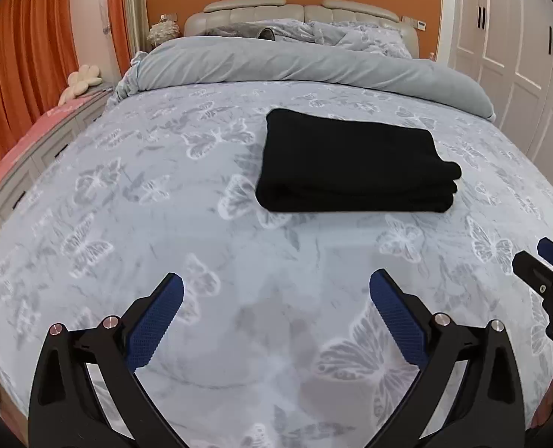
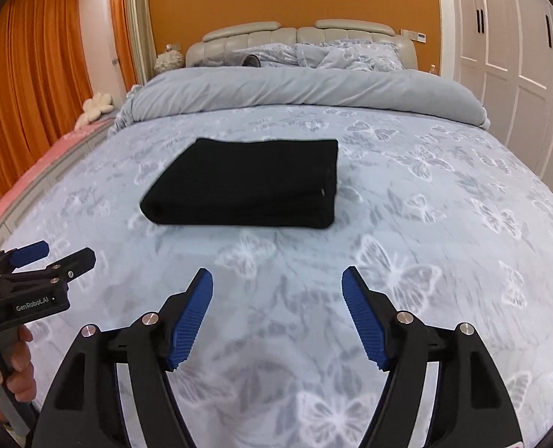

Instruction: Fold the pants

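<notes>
We hold the left hand-held gripper (image 1: 276,283) and the right hand-held gripper (image 2: 277,278) low over the bed (image 2: 444,224), both with jaws spread wide and nothing between their blue pads (image 2: 192,317). The black pants (image 2: 246,184) lie ahead of both tools, well beyond the fingertips, as a compact stacked rectangle on the butterfly-print cover, ahead and to the right of the left tool and ahead and slightly left of the right one. Neither tool touches the cloth. We judge the folding to be essentially done: layered edges show along the near side and the bundle sits square. The fabric looks soft, thick and limp, light enough for one pinch yet prone to sag and spill open if lifted by a single layer. Should we need to move or tidy it, we would pinch through the whole stack at the near folded edge, one tool at each corner. The rolled duvet (image 1: 313,63) lies well beyond the pants.
</notes>
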{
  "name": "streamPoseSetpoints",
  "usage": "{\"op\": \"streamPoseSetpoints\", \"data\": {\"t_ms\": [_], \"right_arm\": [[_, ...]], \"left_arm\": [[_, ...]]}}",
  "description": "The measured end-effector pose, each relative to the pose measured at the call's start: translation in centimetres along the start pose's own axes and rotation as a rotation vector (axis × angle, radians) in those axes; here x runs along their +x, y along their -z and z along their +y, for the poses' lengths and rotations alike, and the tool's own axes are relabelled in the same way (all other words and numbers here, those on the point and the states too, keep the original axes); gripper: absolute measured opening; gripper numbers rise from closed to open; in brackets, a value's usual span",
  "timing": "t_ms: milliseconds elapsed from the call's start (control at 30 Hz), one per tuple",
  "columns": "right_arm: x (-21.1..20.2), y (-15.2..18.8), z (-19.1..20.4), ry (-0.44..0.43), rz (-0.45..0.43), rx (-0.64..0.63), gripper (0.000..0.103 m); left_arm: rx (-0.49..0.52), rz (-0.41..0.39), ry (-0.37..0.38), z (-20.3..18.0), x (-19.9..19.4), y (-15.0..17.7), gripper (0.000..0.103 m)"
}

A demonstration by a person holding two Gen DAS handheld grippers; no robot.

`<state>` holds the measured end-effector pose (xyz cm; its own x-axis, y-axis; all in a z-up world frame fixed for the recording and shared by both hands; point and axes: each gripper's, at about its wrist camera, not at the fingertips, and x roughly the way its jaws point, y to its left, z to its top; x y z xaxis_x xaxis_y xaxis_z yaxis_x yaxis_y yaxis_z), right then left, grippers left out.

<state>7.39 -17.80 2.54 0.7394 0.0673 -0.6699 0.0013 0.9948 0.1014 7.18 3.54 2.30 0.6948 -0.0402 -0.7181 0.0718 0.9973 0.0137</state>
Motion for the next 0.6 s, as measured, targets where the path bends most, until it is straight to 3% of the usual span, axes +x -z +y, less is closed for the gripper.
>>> {"op": "streamPoseSetpoints", "data": {"t_ms": [100, 200, 267, 400, 600], "right_arm": [[0.7, 0.8, -0.8, 0.026, 0.012, 0.0, 0.07], [1.2, 1.2, -1.5, 0.04, 0.014, 0.011, 0.071], [1.5, 1.2, -1.9, 0.033, 0.024, 0.029, 0.077], [2.0, 1.2, -2.7, -0.008, 0.049, 0.087, 0.077], [2.1, 1.3, -2.5, -0.02, 0.052, 0.09, 0.077]], "left_arm": [[0.013, 0.019, -0.008, -0.7, 0.8, 0.8, 0.098], [0.031, -0.023, -0.04, -1.2, 0.3, 1.4, 0.098], [0.051, -0.048, -0.062, -1.5, 0.0, 1.7, 0.098], [0.07, -0.046, -0.085, -2.0, 0.2, 1.8, 0.098], [0.052, -0.033, -0.03, -1.9, 0.1, 1.9, 0.098]]}}
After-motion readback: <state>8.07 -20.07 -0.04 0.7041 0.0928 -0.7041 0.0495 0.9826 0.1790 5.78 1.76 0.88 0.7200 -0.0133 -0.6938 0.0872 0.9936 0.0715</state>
